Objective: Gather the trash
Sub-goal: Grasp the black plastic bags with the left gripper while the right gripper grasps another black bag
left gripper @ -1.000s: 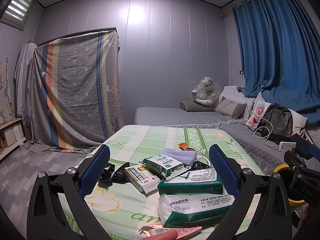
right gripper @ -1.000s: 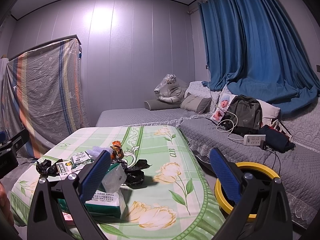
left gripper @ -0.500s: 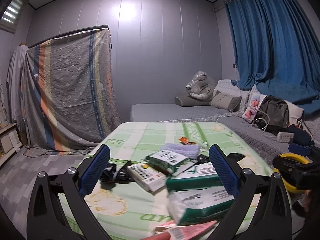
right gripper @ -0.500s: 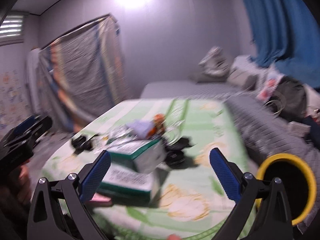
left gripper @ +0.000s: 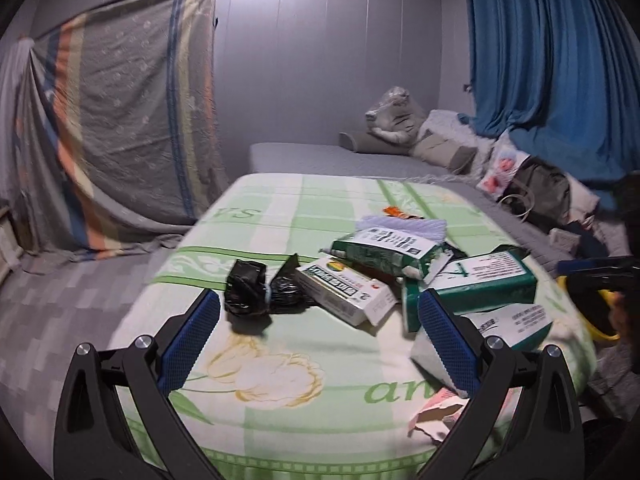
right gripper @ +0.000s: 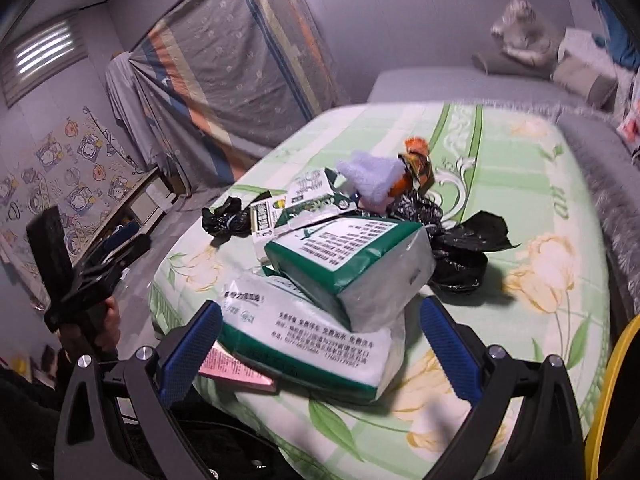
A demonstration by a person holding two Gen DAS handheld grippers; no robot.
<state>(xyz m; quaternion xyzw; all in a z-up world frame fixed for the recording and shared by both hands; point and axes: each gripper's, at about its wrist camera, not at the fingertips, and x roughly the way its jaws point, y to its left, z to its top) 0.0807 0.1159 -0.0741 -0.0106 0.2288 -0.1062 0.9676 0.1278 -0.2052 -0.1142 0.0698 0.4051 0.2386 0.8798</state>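
Left gripper (left gripper: 318,336) and right gripper (right gripper: 320,340): we see both spread apart, empty. Trash heaped on green floral sheet (left gripper: 280,392): tissue packs (right gripper: 344,264), medicine box (left gripper: 348,294), black bags (left gripper: 260,290) beside box.

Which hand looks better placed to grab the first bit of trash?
Probably the right gripper: open, with the stacked green-and-white tissue packs between its fingers. The left gripper, also open, faces bare sheet.
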